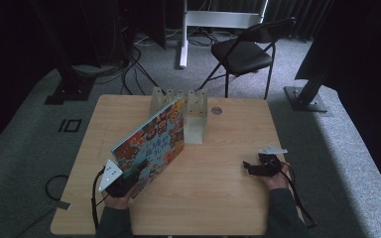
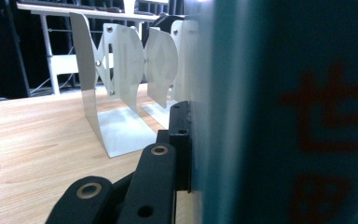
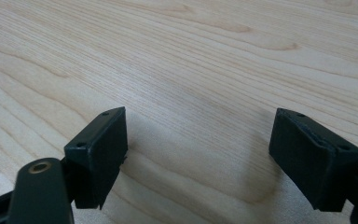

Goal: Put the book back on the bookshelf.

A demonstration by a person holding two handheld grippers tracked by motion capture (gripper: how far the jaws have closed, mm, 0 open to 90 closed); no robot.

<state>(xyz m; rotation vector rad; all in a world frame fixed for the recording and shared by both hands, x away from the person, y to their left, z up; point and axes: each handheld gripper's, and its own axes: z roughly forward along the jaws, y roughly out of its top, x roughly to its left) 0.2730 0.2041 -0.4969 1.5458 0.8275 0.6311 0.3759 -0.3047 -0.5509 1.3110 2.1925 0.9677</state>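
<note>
Left tongs (image 1: 129, 179): clenched on the near lower corner of the book (image 1: 151, 146); you are gripping it with one black pad (image 2: 181, 140) pressing flat against its cover.
Right tongs (image 1: 250, 167): released, jaws standing wide apart over bare wood, holding nothing.
Book: you are holding it tilted up off the table (image 1: 228, 198), colourful cover facing up and left, long axis running from your left hand away toward the far centre.
Bookends (image 1: 178, 101): a cluster of pale metal stands at the far middle of the table; the book's far end is sitting just beside them, possibly touching, though I cannot tell.
Key relation: the bookends are lying straight ahead of the left tongs along the book's long axis; the left hand is the nearer one, the right well apart to the side.
Left hand (image 1: 116, 201): resting low at the near edge, forearm coming straight in, tongs pointing forward and right.
Right hand (image 1: 277, 178): parked on the table's near right, tongs pointing left toward the centre.
Judgement: the next move is probably standing the book upright and sliding it between the bookends.
</note>
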